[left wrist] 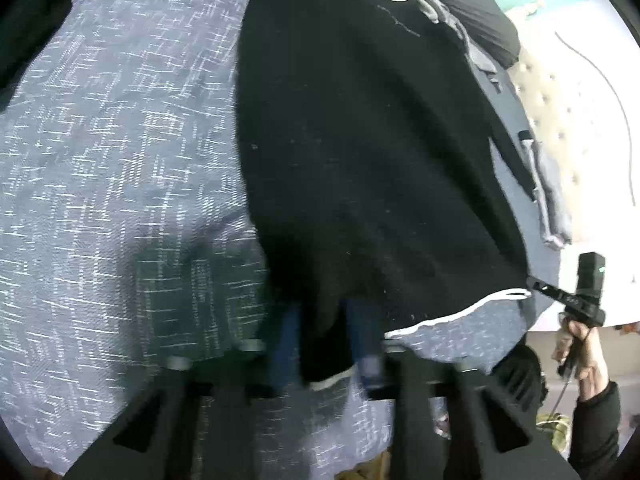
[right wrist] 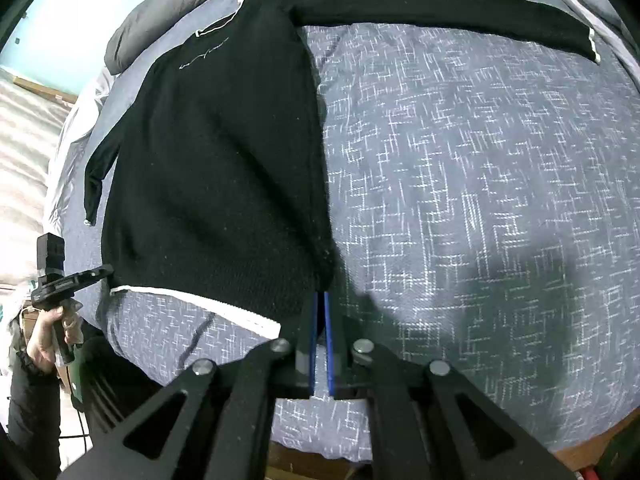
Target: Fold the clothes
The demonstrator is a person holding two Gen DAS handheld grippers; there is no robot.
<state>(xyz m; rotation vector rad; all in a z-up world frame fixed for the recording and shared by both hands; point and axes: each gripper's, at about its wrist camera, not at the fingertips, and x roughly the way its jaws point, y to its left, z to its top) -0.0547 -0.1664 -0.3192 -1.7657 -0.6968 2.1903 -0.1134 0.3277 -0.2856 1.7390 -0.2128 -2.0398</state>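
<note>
- Left wrist view: low and close over the bedspread [left wrist: 120,168], facing along the black sweater [left wrist: 360,160] toward its collar.
- Right wrist view: same low closeness at the hem's opposite corner.
- Shared: sweater, bedspread, each other's gripper.

The sweater [right wrist: 216,168] is black with a thin white stripe along its hem and at the cuffs, and it lies on a bed cover [right wrist: 480,184] of blue-grey cloth patterned with short white crossing dashes. Both claws, the left claw [left wrist: 326,344] and the right claw [right wrist: 320,320], are black with blue inner faces on the fingers. At the far edge of the bed lie a dark grey pillow [right wrist: 160,20] and some light grey cloth [right wrist: 580,4].
</note>
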